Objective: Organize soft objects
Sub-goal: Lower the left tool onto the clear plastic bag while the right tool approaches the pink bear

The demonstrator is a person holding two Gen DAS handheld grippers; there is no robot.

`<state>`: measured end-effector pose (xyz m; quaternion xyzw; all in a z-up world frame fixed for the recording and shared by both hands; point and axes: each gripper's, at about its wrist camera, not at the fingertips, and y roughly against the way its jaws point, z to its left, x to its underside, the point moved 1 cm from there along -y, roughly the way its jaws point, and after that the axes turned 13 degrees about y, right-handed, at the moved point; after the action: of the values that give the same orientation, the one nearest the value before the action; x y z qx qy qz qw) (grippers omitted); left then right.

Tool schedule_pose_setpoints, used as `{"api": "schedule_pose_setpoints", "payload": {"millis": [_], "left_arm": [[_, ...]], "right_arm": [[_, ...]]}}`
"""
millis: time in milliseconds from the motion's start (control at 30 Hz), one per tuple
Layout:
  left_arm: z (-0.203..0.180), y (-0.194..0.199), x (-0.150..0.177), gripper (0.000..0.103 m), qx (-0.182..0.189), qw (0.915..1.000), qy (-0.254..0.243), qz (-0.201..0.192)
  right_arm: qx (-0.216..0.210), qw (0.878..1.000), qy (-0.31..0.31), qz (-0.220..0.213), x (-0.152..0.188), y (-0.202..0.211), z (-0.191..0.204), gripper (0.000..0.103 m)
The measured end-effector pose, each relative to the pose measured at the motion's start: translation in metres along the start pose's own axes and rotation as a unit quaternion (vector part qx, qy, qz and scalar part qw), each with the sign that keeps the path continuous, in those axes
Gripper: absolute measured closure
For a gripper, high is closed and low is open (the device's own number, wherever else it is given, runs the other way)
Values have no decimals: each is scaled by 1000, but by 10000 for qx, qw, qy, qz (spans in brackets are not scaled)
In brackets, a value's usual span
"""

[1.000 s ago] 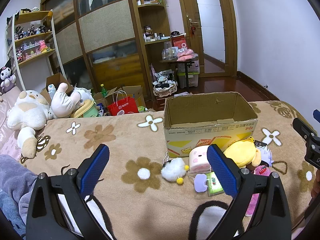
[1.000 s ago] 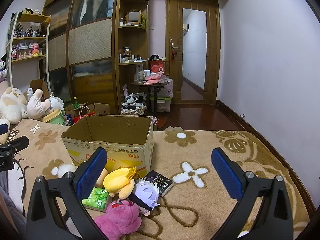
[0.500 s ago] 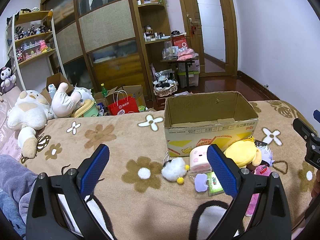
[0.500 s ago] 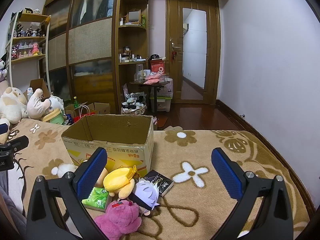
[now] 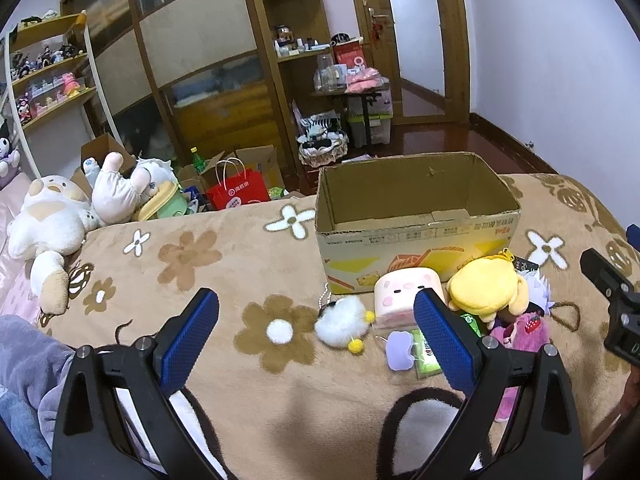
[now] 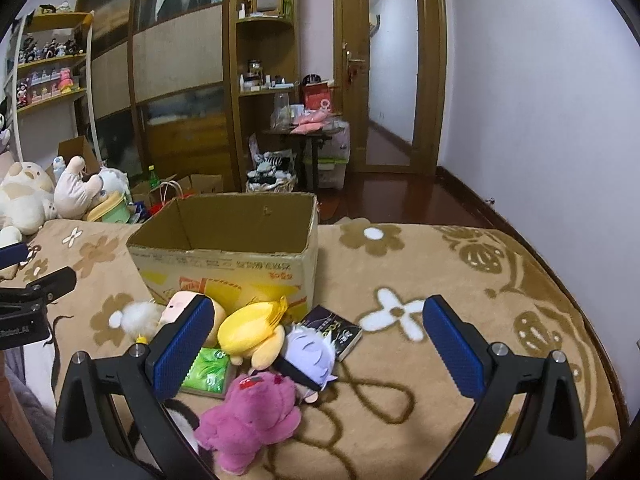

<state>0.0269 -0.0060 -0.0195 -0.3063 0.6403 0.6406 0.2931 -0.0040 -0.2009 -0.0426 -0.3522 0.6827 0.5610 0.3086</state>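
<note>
The left gripper (image 5: 316,322) sits slightly lower and nearer the cardboard box (image 5: 416,236). The right gripper (image 6: 320,336) tilts a little downward.

Bedroom; pale walls (image 6: 540,100); dark polished wood floor (image 6: 400,196); wooden door (image 6: 390,76) with glass panel at far end; tall wooden wardrobe (image 5: 192,60) with frosted panels; corner shelving (image 6: 264,64) cluttered; white-framed shelf (image 5: 48,68) of figurines left; floral tan blanket (image 5: 200,256) in foreground.

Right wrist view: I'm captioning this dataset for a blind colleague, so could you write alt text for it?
An open right hand-held gripper hovers over small plush toys on a brown floral blanket: a pink plush, a yellow plush and a purple-haired doll. Behind them stands an open cardboard box.
</note>
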Motion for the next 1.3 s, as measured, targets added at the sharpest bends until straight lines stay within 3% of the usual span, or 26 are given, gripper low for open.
{"api": "schedule_pose_setpoints", "payload": {"millis": [733, 1300], "left_arm": [[-13, -43, 4, 6, 62, 9974, -95, 709], [-33, -98, 17, 6, 305, 9856, -117, 1659]], "right_arm": [[-284, 9950, -353, 891, 19, -28, 12, 0], [-573, 9853, -223, 1592, 40, -66, 29, 0]]}}
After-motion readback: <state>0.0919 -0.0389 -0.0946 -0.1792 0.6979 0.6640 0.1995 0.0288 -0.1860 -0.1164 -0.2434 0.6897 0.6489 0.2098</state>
